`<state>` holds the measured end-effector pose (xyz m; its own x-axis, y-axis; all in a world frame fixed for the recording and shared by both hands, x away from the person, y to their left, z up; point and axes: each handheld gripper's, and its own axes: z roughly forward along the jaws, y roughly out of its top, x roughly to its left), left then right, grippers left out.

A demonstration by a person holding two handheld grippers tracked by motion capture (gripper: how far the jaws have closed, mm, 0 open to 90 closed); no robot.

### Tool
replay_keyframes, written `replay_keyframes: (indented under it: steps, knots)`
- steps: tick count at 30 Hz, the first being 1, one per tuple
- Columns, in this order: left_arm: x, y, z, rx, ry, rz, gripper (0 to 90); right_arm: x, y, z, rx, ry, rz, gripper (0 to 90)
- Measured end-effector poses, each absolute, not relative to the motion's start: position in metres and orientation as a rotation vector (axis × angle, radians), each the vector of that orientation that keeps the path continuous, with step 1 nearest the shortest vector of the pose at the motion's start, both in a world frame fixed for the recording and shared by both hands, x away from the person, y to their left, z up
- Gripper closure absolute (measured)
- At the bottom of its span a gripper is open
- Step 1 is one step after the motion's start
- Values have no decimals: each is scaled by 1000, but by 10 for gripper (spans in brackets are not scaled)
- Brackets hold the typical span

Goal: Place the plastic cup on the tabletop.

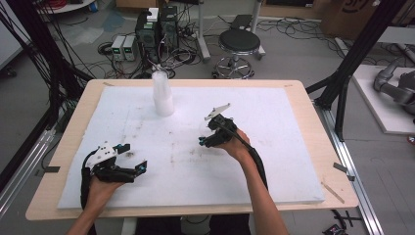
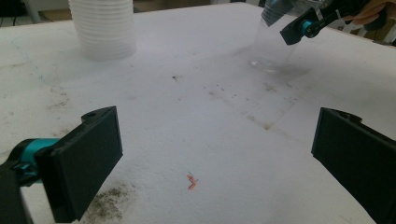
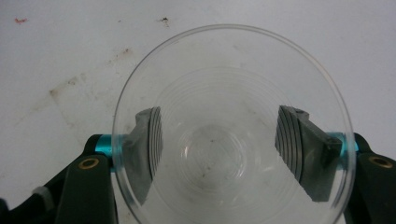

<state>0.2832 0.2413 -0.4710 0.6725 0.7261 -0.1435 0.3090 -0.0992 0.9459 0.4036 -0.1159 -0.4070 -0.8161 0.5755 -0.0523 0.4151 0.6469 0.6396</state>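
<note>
My right gripper point(image 1: 205, 141) is shut on a clear plastic cup point(image 3: 211, 156), its pads pressing the cup's two sides, and I look straight down into the cup's open mouth. In the left gripper view the same cup point(image 2: 275, 49) stands upright with its base at or just above the white foam board point(image 1: 274, 166), and the right gripper point(image 2: 303, 29) grips it near the rim. A stack of white cups point(image 1: 162, 95) stands at the back of the board, seen also as the cup stack point(image 2: 105, 28). My left gripper point(image 1: 133, 157) stands open near the front left, nothing between its jaws.
The foam board lies on a wooden table point(image 1: 320, 147) and carries dirt smudges and a small orange speck point(image 2: 192, 181). Beyond the table are a black stool point(image 1: 239, 44), computer boxes point(image 1: 156, 29) with cables, and black frame posts point(image 1: 342, 93) at the sides.
</note>
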Motion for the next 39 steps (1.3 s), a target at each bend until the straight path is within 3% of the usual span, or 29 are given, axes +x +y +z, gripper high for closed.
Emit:
replay_keyframes:
  steps: [7,11,22,39]
  knots:
    - [283,241,-471,1694,843,436,17,404,-116,-412,805,2589,962,318]
    - [283,241,-471,1690,841,435,17,403,-114,-423,810,2564,955,184]
    - [282,241,-471,1680,847,440,17,397,-124,-434,853,2512,1033,178]
    - [283,241,-471,1677,872,447,17,328,-218,-441,938,2233,1315,138]
